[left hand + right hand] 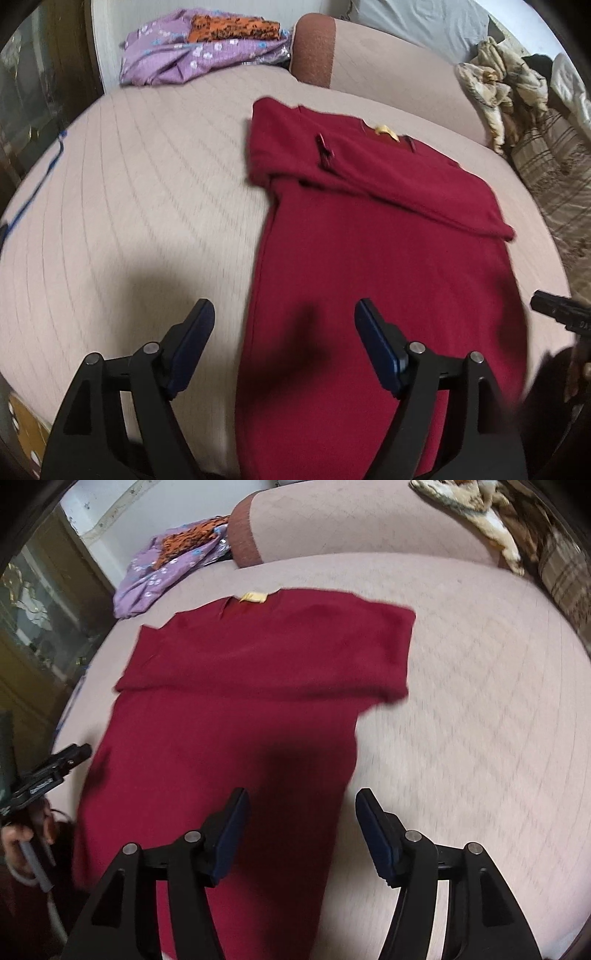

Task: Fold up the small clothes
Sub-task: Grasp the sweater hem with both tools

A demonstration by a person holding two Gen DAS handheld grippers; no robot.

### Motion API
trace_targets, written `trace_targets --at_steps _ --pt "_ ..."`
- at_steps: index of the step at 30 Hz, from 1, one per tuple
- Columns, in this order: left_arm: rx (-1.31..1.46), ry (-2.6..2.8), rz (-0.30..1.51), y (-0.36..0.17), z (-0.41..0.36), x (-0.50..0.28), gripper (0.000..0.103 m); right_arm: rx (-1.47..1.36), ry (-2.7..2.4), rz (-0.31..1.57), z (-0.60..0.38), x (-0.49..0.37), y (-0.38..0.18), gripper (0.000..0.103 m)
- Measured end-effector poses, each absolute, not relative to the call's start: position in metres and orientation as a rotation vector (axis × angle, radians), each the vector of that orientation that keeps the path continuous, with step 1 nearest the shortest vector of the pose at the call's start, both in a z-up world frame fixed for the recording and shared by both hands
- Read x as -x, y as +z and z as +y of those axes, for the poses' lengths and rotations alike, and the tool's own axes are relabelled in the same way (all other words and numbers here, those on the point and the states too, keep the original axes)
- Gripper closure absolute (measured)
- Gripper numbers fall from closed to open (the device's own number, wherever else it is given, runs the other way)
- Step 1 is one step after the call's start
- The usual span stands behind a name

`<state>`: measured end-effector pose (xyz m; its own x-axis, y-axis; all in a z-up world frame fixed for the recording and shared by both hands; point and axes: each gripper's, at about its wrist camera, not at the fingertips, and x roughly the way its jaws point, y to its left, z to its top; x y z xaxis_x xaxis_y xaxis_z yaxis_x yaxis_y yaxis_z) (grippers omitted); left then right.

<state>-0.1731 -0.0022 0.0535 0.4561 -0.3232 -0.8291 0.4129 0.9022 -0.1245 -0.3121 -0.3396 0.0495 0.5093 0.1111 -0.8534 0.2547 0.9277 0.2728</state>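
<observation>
So the biggest thing here is the pinkish quilted bed cover (129, 192), which fills most of both views. Laid flat on it is the dark red shirt (369, 240): it runs from the upper middle of the left wrist frame down to the bottom edge, and sits centre-left in the right wrist frame. Both sleeves look already folded in across the chest, with the yellow neck label (253, 597) up at the far end. The long body part is still stretched out toward the cameras.

Upper left there's a purple flowered cloth (177, 55) with something orange on top, well apart from the shirt, and a beige crumpled blanket (498, 88) sits upper right.

The left gripper (284, 332) hangs over the shirt's left edge, jaws spread, nothing between them. The right gripper (301, 819) is released too, over the right edge, pads clear of the cloth.

My guess: sleeve step done, next is the lengthwise fold. That calls for each gripper pinching a near hem corner and carrying it up toward the collar evenly, so the cloth doesn't skew.
</observation>
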Motion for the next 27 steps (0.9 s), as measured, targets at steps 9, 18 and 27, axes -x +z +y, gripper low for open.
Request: trace_targets --at_steps 9,18,27 --pt "-0.104 -0.482 1.074 0.039 0.035 0.23 0.025 -0.424 0.049 1.129 -0.303 0.385 0.036 0.035" --pt "-0.185 -0.468 1.144 0.025 0.043 0.257 0.025 -0.537 0.113 1.254 -0.288 0.413 0.0 0.036" --pt "-0.22 -0.484 1.205 0.012 0.038 0.257 0.025 -0.587 0.166 1.299 -0.282 0.405 -0.019 0.038"
